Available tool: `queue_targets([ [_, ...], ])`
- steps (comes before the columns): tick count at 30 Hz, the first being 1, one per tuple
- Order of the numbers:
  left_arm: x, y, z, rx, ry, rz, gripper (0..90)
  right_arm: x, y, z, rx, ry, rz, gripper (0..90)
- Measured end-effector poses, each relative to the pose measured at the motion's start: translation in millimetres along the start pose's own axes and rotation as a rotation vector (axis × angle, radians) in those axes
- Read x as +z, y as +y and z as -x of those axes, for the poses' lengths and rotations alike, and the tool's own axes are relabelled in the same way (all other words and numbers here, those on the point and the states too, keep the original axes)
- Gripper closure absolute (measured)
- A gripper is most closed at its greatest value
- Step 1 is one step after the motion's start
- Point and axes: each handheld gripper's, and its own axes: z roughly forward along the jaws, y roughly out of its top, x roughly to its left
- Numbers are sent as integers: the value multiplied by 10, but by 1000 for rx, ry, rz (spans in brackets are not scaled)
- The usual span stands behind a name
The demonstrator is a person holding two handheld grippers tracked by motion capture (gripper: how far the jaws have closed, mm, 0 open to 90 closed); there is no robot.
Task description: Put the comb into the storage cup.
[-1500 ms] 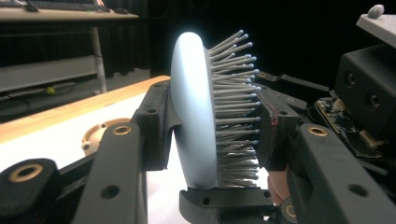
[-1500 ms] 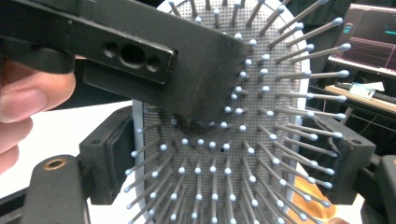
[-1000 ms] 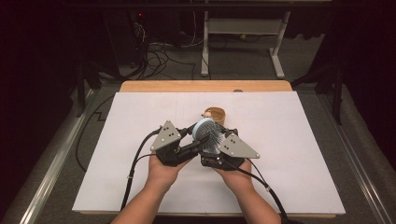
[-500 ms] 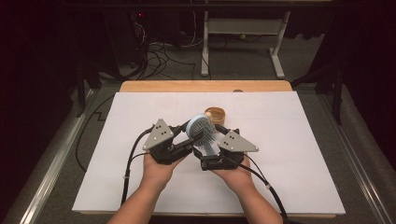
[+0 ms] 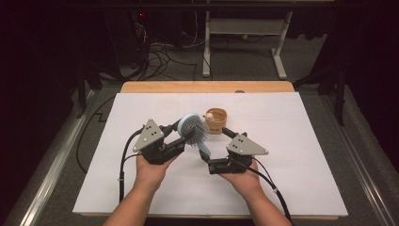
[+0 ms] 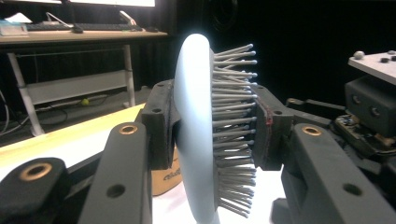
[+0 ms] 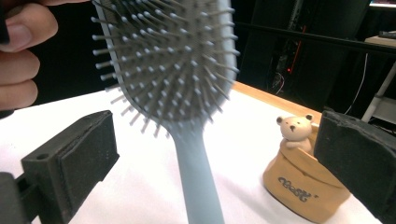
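Right tool (image 5: 207, 162) had just opened off the hairbrush (image 5: 193, 129) handle, jaws wide and empty; left tool (image 5: 181, 134) clamped the head, handle pointing rightward, near.

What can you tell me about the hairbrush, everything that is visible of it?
The hairbrush is a pale blue paddle brush, plastic by its look, with a grey pad of thin ball-tipped pins. The left gripper is shut on its head, one pad on the smooth back, the other on the pins, and holds it above the white table. Its handle hangs down between the right gripper's open jaws, which do not touch it.
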Motion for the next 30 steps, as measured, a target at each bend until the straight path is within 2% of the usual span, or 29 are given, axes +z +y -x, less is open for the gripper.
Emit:
queue_targets([
  [8,-67,76,-81,11,20,22,579,-163,-79,110,20,-24,-14,0],
  [18,-134,126,-188,20,48,41,579,-390,-296,333,48,-75,-58,0],
  [30,-215,194,-294,28,75,56,580,-656,-509,502,79,-130,-85,0],
])
